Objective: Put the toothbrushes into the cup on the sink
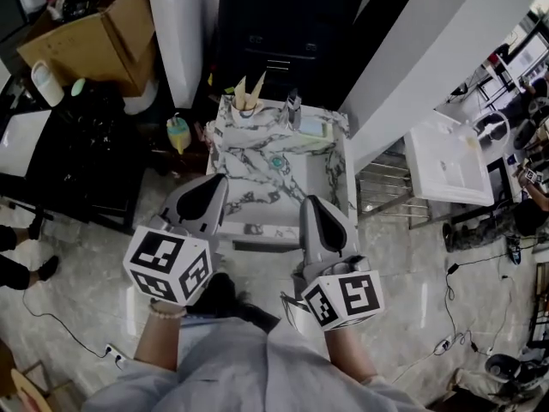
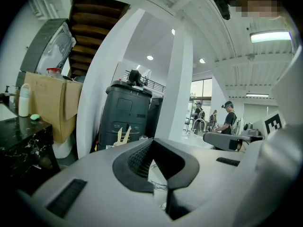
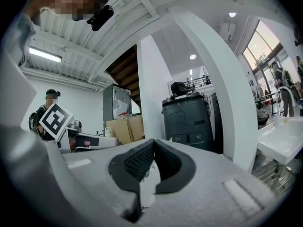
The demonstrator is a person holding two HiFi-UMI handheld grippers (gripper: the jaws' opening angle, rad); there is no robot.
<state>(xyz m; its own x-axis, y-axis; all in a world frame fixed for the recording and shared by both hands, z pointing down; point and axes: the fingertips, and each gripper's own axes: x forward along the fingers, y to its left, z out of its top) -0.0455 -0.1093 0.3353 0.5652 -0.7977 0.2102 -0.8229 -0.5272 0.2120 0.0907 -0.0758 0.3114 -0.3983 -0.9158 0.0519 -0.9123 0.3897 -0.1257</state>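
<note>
My left gripper [image 1: 216, 180] and right gripper [image 1: 310, 202] are both clenched on nothing, at the near edge of the white marble-veined sink top [image 1: 257, 157]. The small cup [image 1: 246, 108], with two pale toothbrushes [image 1: 249, 88] standing in it, sits at the far-left corner: 1 o'clock from my left, 11 o'clock from my right.

Standing at eleven o'clock on the sink [image 1: 243, 148], the cup [image 1: 245, 106]; sitting off its nine o'clock edge, a bottle [image 1: 177, 134]; hovering at six o'clock, left tongs [image 1: 216, 185] beside right tongs [image 1: 311, 204].
</note>
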